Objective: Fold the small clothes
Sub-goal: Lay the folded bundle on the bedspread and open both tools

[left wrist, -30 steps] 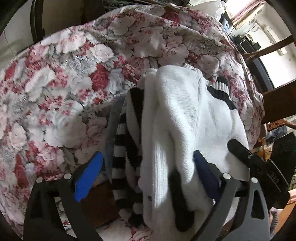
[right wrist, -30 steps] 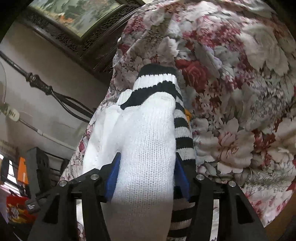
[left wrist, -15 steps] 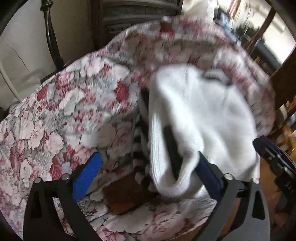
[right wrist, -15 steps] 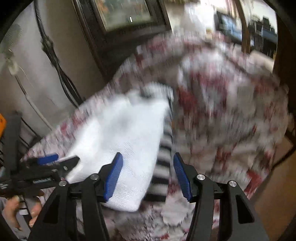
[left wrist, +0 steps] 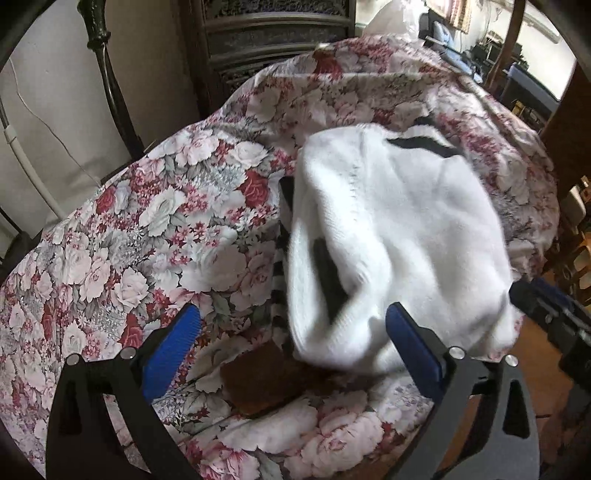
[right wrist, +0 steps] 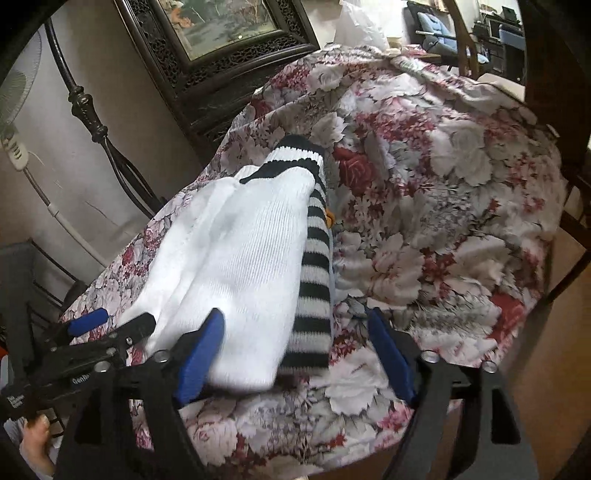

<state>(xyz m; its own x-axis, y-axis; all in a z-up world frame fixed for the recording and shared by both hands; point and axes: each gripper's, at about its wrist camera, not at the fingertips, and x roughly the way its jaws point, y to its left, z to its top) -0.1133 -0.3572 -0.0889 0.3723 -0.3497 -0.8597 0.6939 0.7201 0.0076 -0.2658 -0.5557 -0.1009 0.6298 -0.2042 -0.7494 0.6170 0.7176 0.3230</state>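
A white knitted garment with a black-banded hem lies folded on the floral cloth. A black-and-white striped layer shows along its right side. My left gripper is open, and its right pad sits at the garment's near edge without pinching it. My right gripper has its jaws opening. The garment's near end lies loose between the pads, which do not press on it. The left gripper also shows at the garment's left corner.
A bare brown patch shows through a gap in the floral cloth. Behind the table are a carved dark frame with a picture, a black metal post and a fan. Wooden chairs stand to the right. A hand holds the left gripper.
Both grippers have drawn back and lifted from the garment. The right jaws, which held the white knit, have widened and let it go. The garment now rests on the cloth.
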